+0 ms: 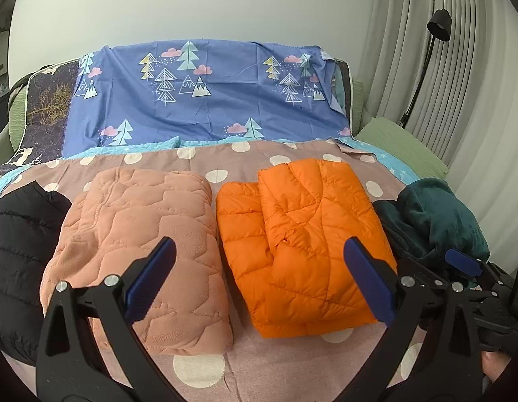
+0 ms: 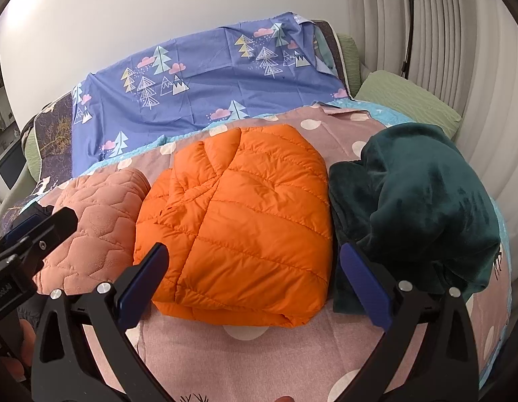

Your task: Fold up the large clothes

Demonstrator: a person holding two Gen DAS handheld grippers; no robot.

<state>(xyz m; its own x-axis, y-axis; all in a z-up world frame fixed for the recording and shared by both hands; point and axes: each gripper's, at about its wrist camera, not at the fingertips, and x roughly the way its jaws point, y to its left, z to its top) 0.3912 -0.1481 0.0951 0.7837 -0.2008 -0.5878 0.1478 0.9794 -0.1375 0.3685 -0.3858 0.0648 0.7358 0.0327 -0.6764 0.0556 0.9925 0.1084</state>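
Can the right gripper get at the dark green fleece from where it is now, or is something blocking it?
Probably yes. The right gripper is open and empty, and the dark green fleece lies unfolded just ahead to its right, with nothing on top. The folded orange jacket sits beside it, touching its edge but not covering it.

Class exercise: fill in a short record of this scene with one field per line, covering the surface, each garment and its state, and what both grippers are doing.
surface: pinkish bedspread with cream polka dots
far left: black quilted puffer jacket, only partly in view
left of centre: peach quilted fleece jacket, folded
centre: bright orange down puffer jacket, folded
right: dark teal plush garment, bunched in a heap, unfolded
left gripper: open, holding nothing
right gripper: open, holding nothing
backdrop: blue sheet printed with trees
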